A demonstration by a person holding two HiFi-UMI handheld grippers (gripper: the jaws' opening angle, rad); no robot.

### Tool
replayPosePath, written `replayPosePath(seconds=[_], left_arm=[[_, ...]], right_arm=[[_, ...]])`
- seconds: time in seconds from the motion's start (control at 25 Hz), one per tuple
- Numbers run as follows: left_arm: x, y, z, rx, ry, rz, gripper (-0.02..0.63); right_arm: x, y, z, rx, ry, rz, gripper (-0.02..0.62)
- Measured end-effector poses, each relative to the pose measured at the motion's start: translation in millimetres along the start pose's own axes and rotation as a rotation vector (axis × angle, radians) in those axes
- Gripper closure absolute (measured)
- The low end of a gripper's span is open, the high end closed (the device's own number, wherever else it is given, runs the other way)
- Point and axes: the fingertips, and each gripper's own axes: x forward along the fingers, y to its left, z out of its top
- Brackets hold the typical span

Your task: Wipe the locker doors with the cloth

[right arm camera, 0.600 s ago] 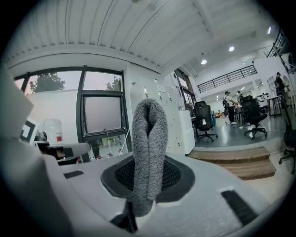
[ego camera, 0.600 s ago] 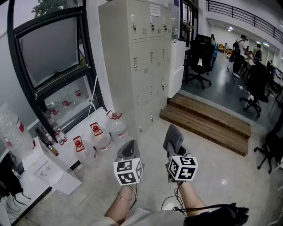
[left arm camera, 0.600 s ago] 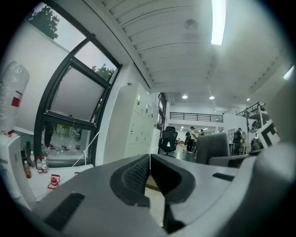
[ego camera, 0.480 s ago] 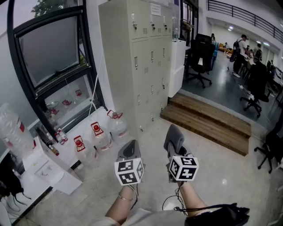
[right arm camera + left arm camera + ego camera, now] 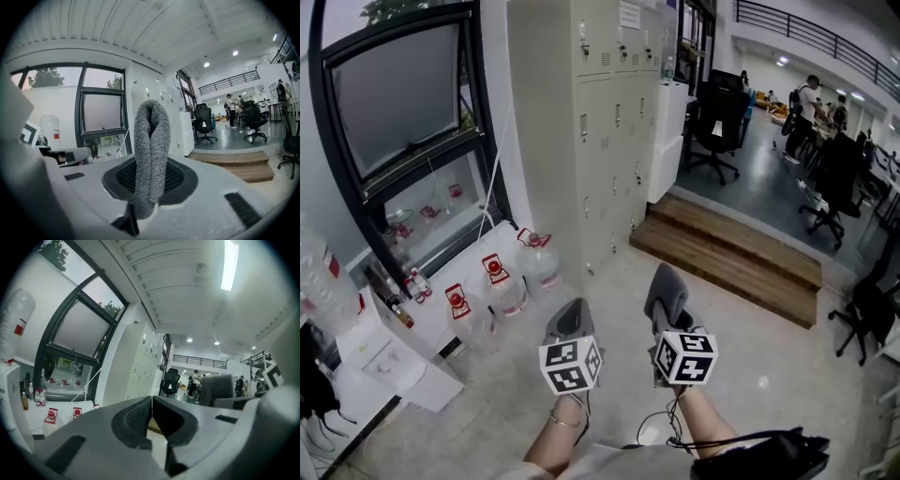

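Note:
A tall beige bank of lockers [image 5: 600,122] stands against the wall ahead, its doors closed; it also shows in the left gripper view [image 5: 140,366] and the right gripper view [image 5: 157,117]. My right gripper [image 5: 667,298] is shut on a folded grey cloth [image 5: 150,154], which sticks up from between its jaws [image 5: 668,286]. My left gripper [image 5: 572,319] is shut with nothing in it, its pads pressed together [image 5: 151,416]. Both grippers hang low over the floor, well short of the lockers.
Water jugs with red caps [image 5: 502,281] stand on the floor left of the lockers, beside a white cabinet [image 5: 384,361] and a dark-framed window [image 5: 403,103]. Wooden steps [image 5: 731,258] lead up at the right to office chairs [image 5: 717,117] and people.
The view has shifted slightly closer to the lockers and window. Both grippers keep the same pose and the cloth stays gripped.

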Motion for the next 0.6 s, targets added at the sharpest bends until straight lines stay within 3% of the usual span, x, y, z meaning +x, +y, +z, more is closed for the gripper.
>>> replayPosePath(seconds=[0.32,0.6], left_arm=[[31.3,-1.4,-22.1,0.009,0.049,-0.03,0.597],[102.0,-13.3,-32.2,0.041,0.08,-0.062,0.597]], right_arm=[[18.2,-23.7,-22.8,0.042,0.041,-0.041,0.525],[72.9,-69.7,-18.5,0.089,0.037,-0.074,0.525]])
